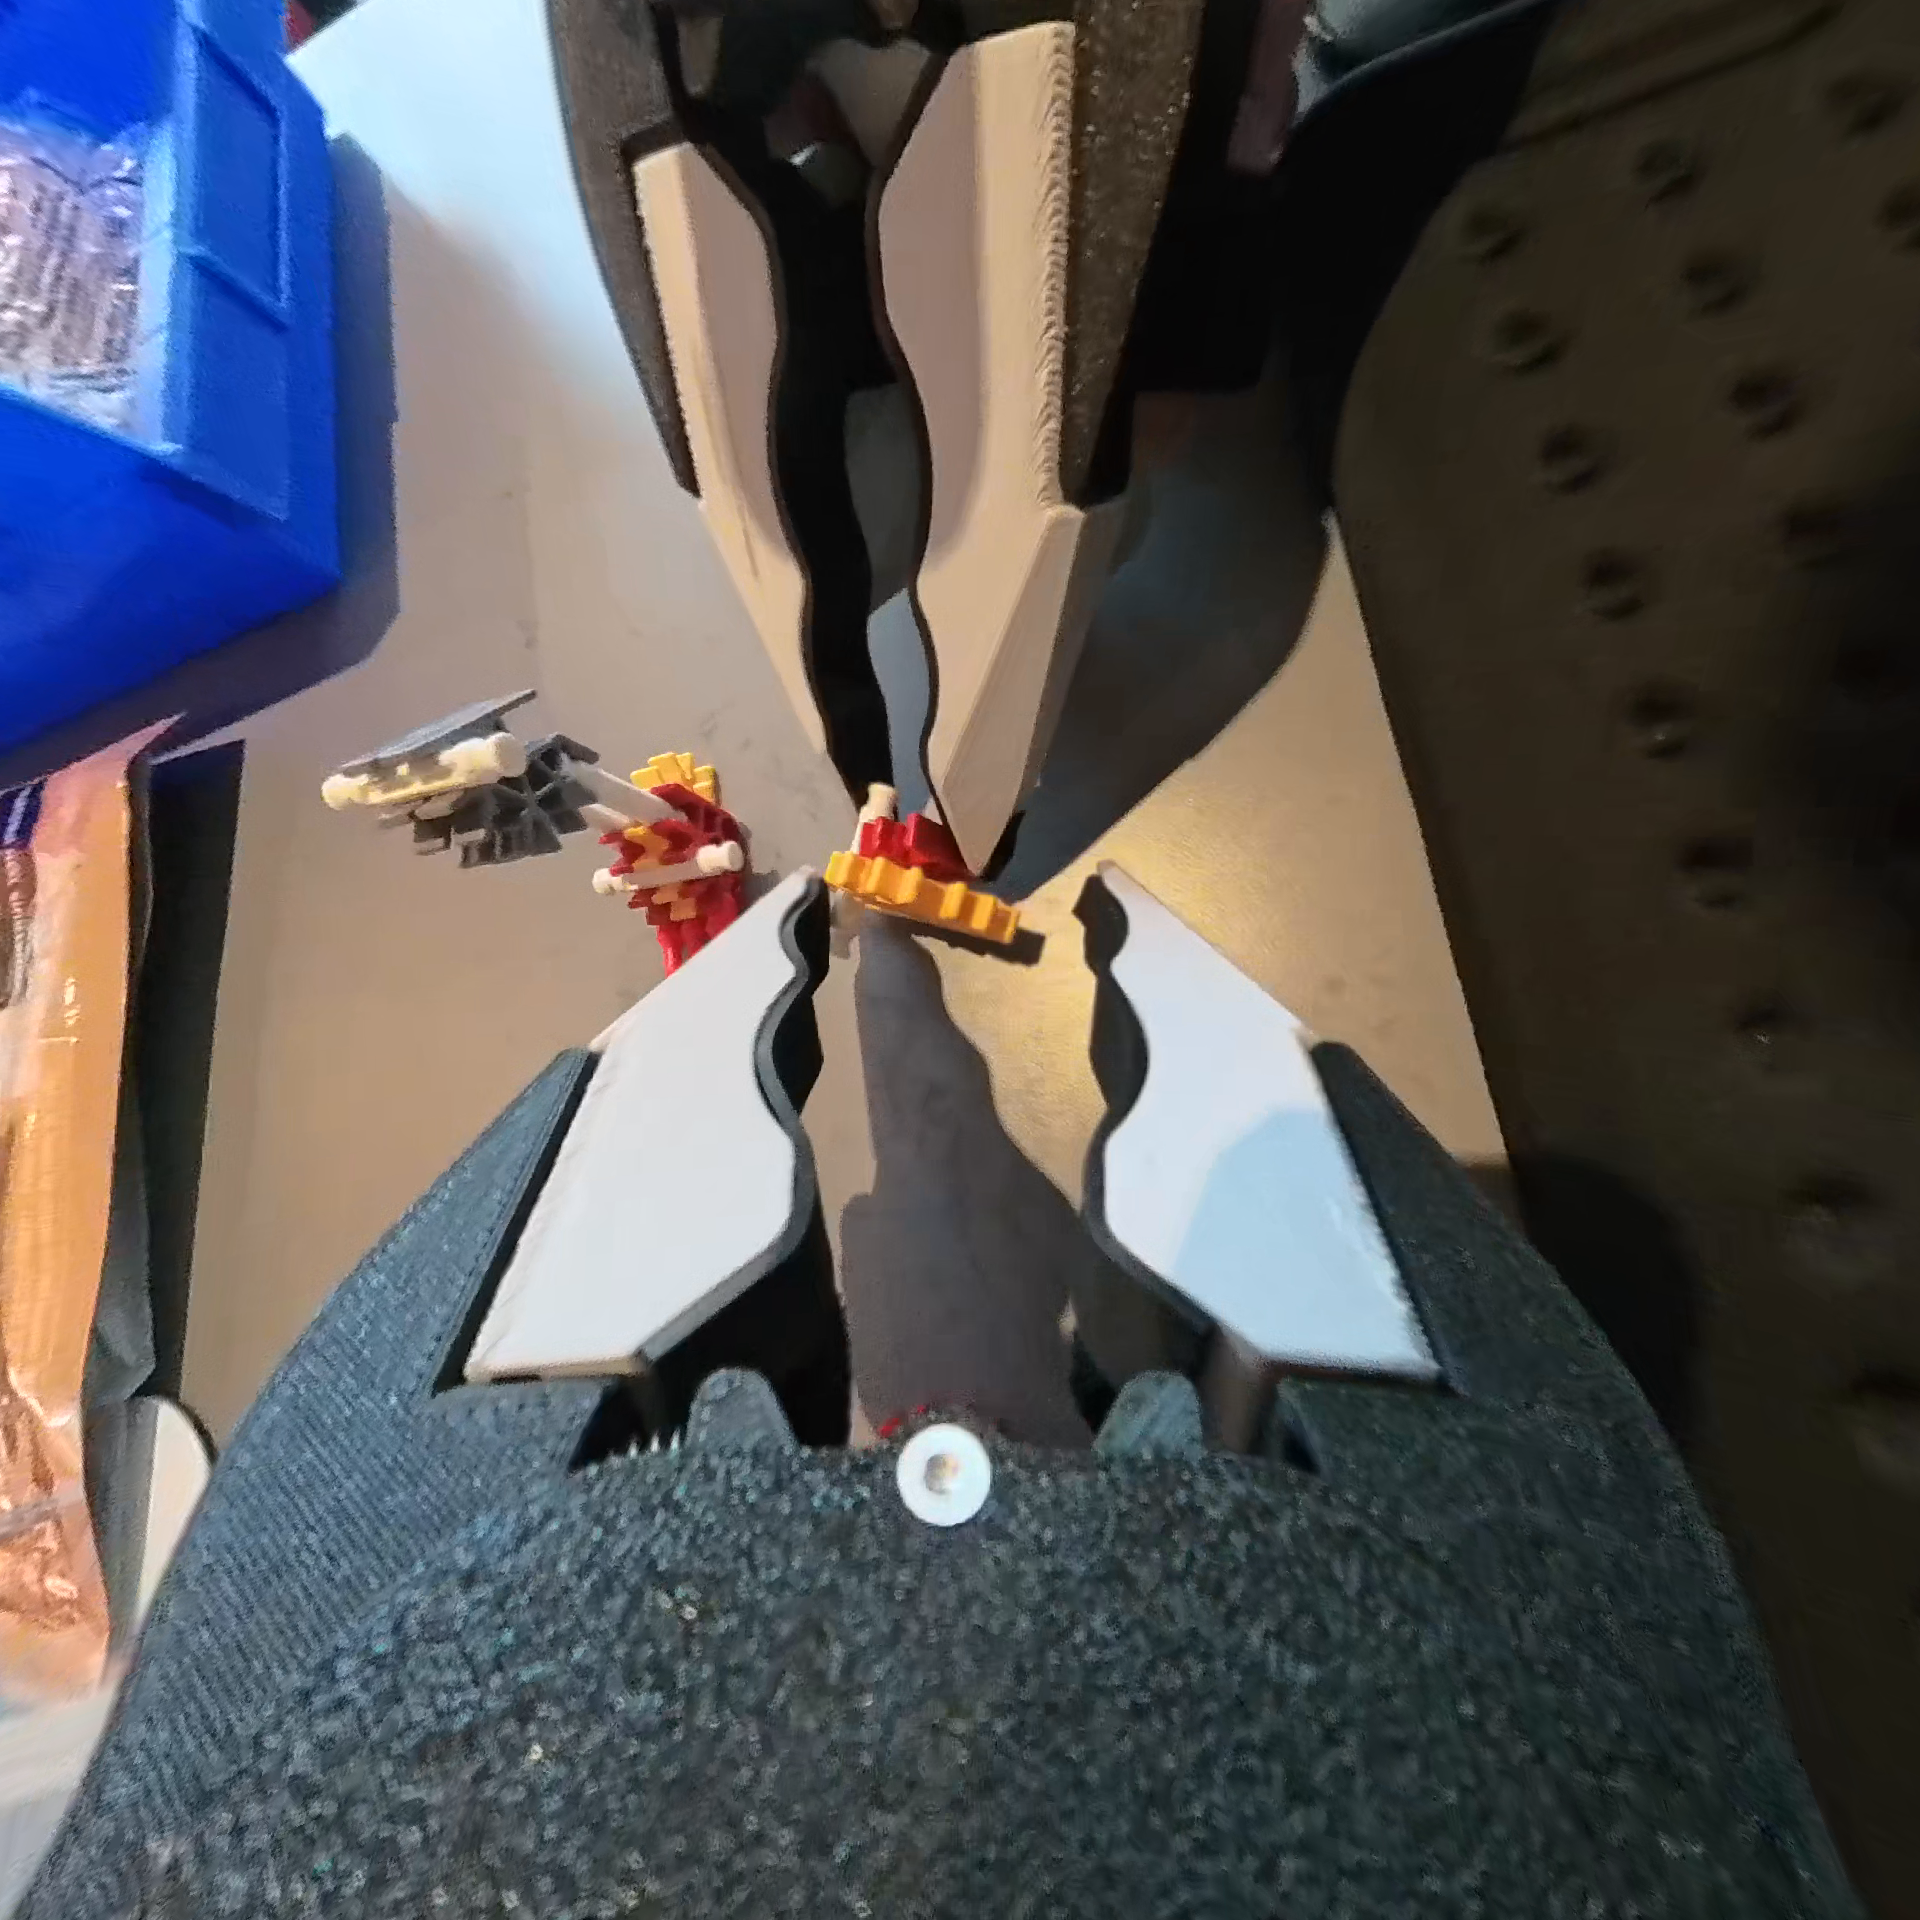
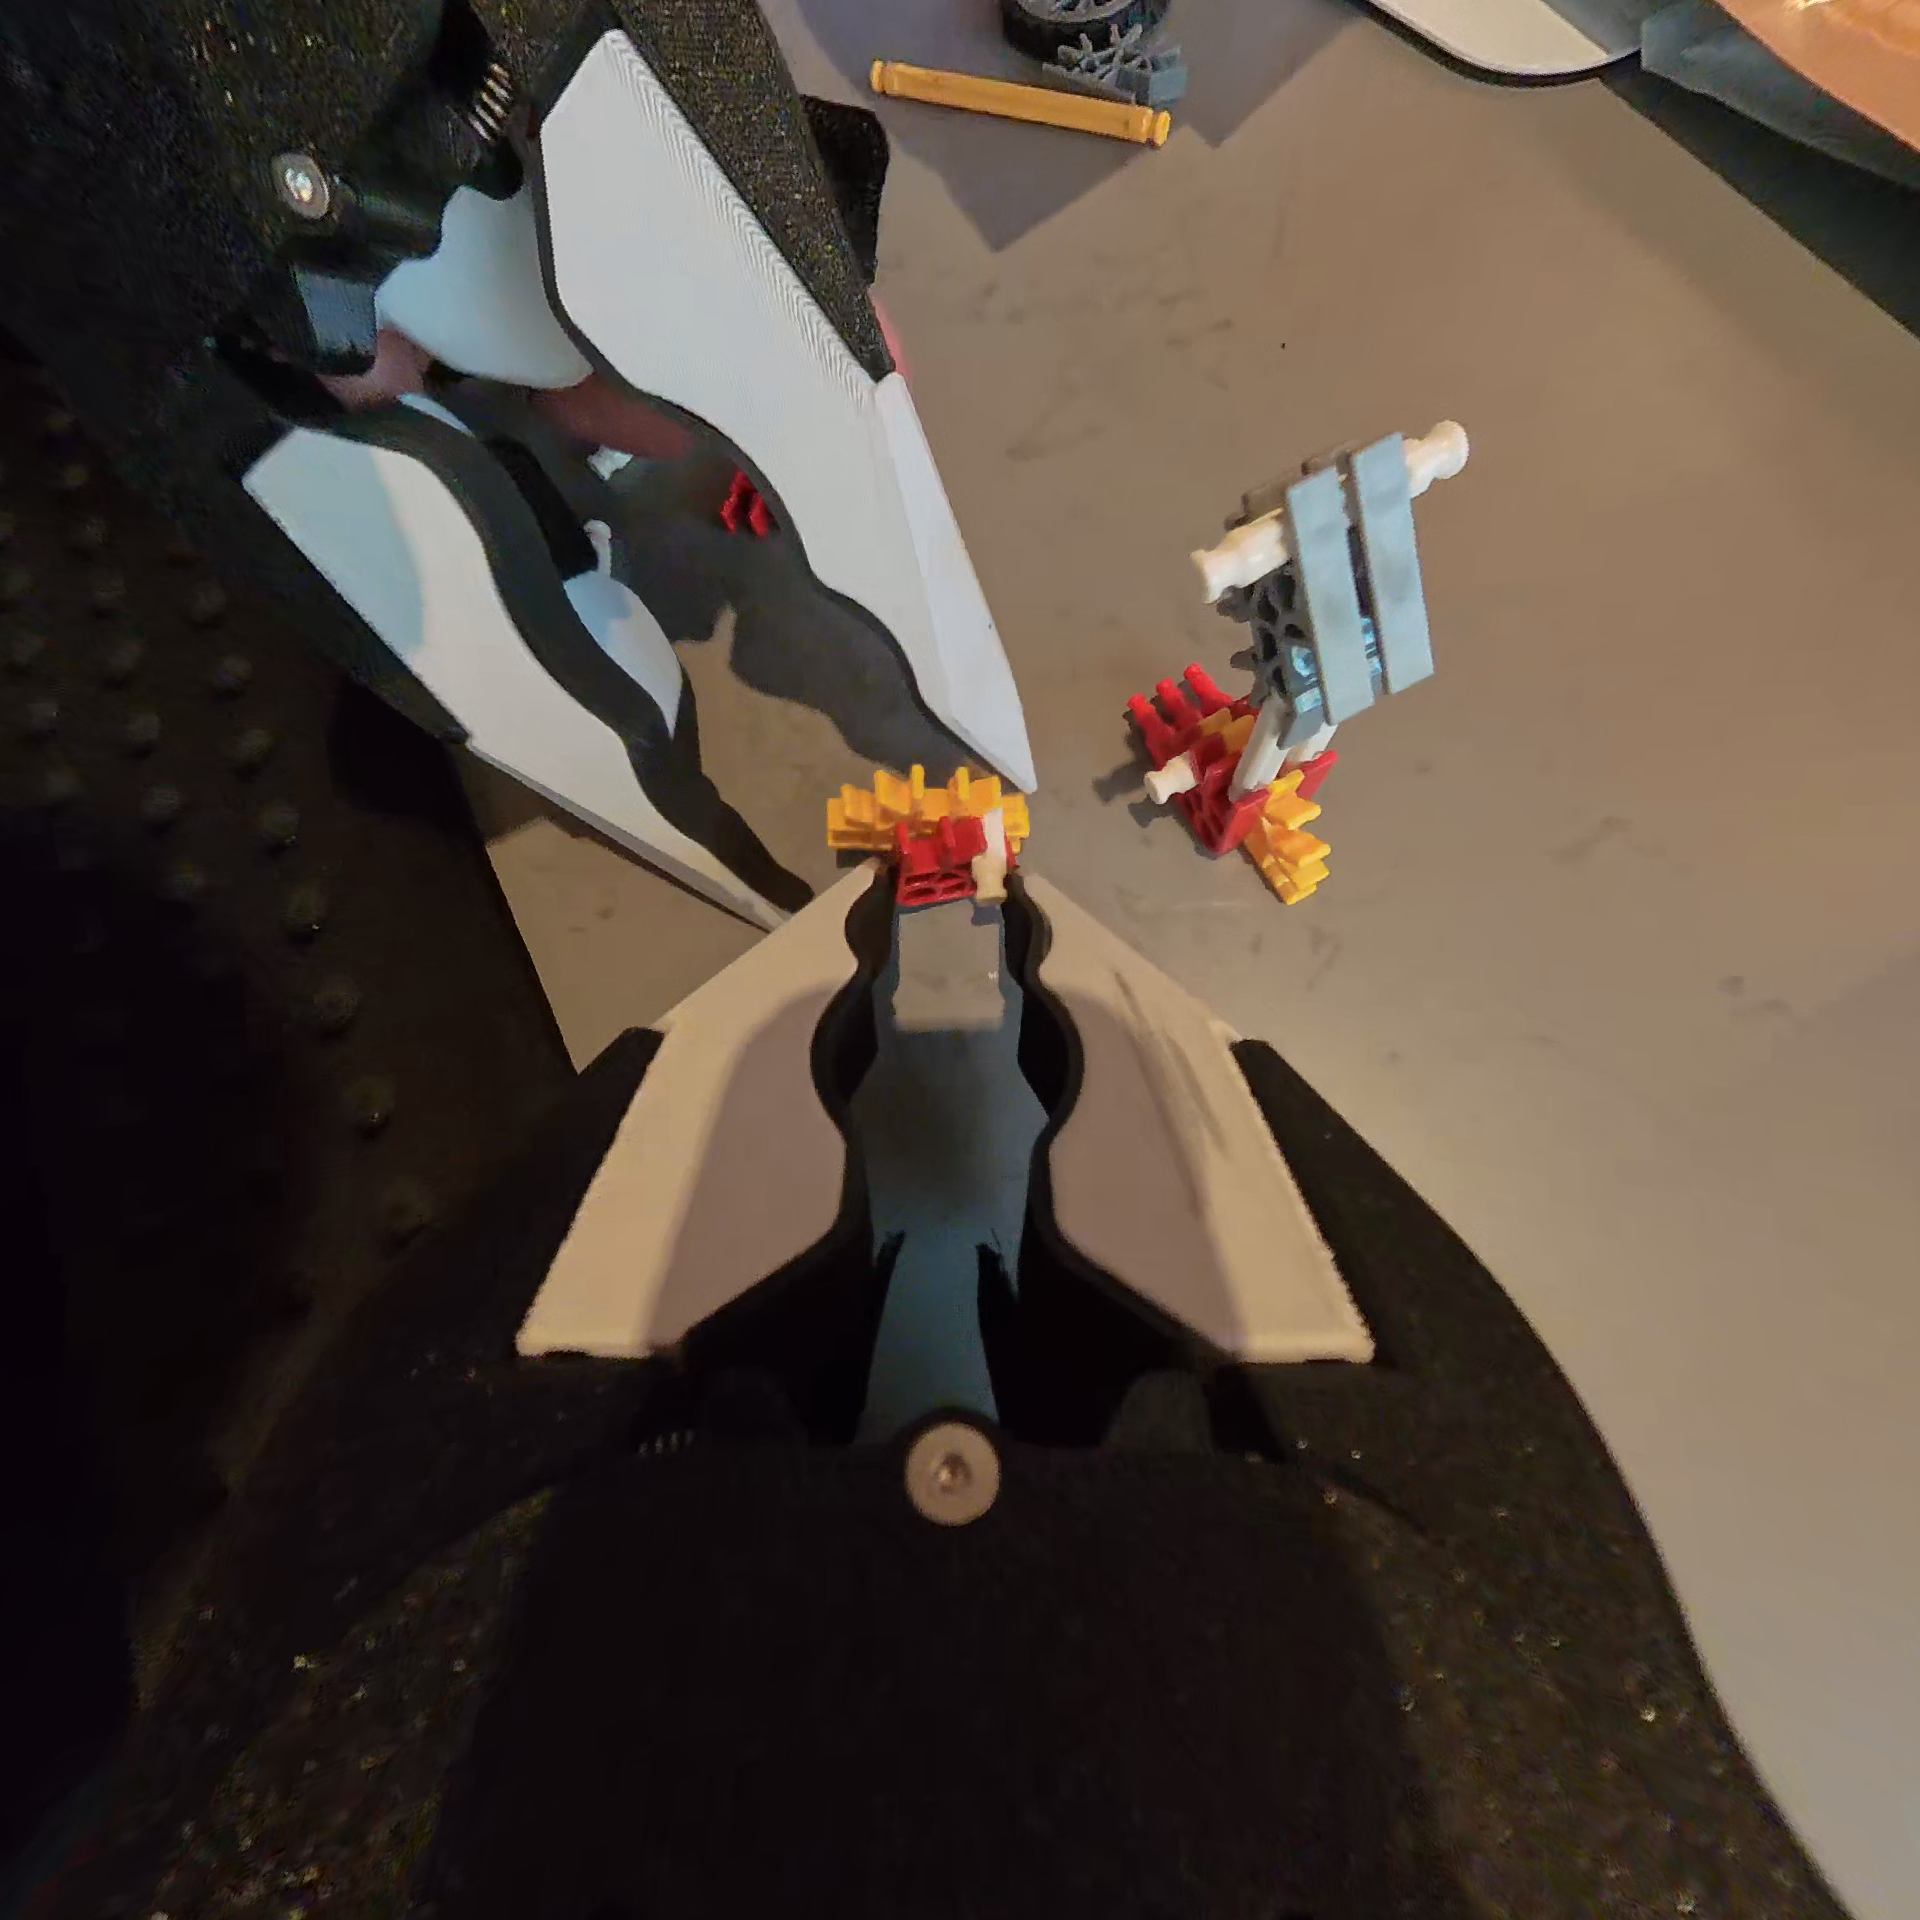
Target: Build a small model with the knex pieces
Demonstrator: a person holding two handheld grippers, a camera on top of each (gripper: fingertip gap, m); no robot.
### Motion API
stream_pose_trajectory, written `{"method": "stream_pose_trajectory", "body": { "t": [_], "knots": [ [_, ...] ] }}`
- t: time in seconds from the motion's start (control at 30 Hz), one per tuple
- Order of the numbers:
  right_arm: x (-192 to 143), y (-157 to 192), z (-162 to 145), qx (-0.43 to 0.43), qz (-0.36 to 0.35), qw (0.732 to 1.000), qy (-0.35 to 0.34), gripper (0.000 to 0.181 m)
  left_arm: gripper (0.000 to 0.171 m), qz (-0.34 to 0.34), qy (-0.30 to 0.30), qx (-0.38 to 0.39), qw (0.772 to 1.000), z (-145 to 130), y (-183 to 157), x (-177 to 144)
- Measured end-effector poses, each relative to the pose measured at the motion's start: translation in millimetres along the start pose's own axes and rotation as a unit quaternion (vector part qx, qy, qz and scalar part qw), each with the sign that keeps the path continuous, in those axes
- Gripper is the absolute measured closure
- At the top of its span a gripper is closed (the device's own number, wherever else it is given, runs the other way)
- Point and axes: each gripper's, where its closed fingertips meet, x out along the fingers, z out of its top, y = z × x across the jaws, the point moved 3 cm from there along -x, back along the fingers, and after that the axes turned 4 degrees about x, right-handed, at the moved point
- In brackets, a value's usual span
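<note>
Small connector cluster (image 2: 930,847): red and yellow, one white rod. Larger assembly (image 2: 1288,665): grey, white, red, yellow. Loose rod (image 2: 1023,99): yellow. Bin (image 1: 166,353): blue.

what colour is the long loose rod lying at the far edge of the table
Yellow-orange. The rod shows only in the right wrist view, on the grey table.

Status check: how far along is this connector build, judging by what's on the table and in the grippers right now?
Done: a standing assembly of red, yellow, grey connectors and white rods sits on the table. In hand: the right gripper is shut on a small red-and-yellow cluster; the left gripper is open at it, one fingertip near. Left: a yellow rod and grey pieces lie loose.
</note>
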Motion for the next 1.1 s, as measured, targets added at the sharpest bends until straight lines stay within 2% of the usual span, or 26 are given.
{"method": "stream_pose_trajectory", "body": {
  "t": [0.1,0.17,0.2,0.33,0.43,0.53,0.73,0.9,1.0,1.1],
  "knots": [
    [3,3,-1,0.006,0.007,1.000,0.007,0.170,0.122,0.028,-0.015,-0.014,0.999,5,0,3],
    [8,8,-2,-0.009,0.006,1.000,0.019,0.179,0.136,0.043,-0.026,0.005,0.999,13,0,5],
    [8,7,-1,-0.011,-0.002,1.000,0.019,0.180,0.136,0.050,-0.011,0.013,0.999,13,1,7],
    [8,6,-1,-0.018,-0.011,1.000,0.016,0.180,0.134,0.058,-0.020,-0.005,0.998,12,3,6],
    [6,5,-2,-0.019,-0.009,1.000,0.015,0.181,0.139,0.053,-0.014,-0.038,0.998,7,3,4],
    [8,7,-2,-0.037,-0.015,0.999,0.021,0.181,0.134,0.062,-0.014,-0.054,0.997,6,0,3],
    [3,9,-3,-0.062,-0.024,0.998,0.024,0.181,0.130,0.091,-0.001,-0.058,0.994,-3,5,-21],
    [2,14,1,-0.076,-0.018,0.997,0.025,0.175,0.134,0.055,0.044,-0.098,0.993,-25,-2,-30],
    [3,16,3,-0.078,-0.015,0.997,0.020,0.175,0.149,0.032,0.043,-0.103,0.993,-22,-8,-26],
    [2,18,3,-0.070,-0.009,0.997,0.015,0.176,0.154,0.011,0.039,-0.125,0.991,-21,-10,-24]
  ]
}}
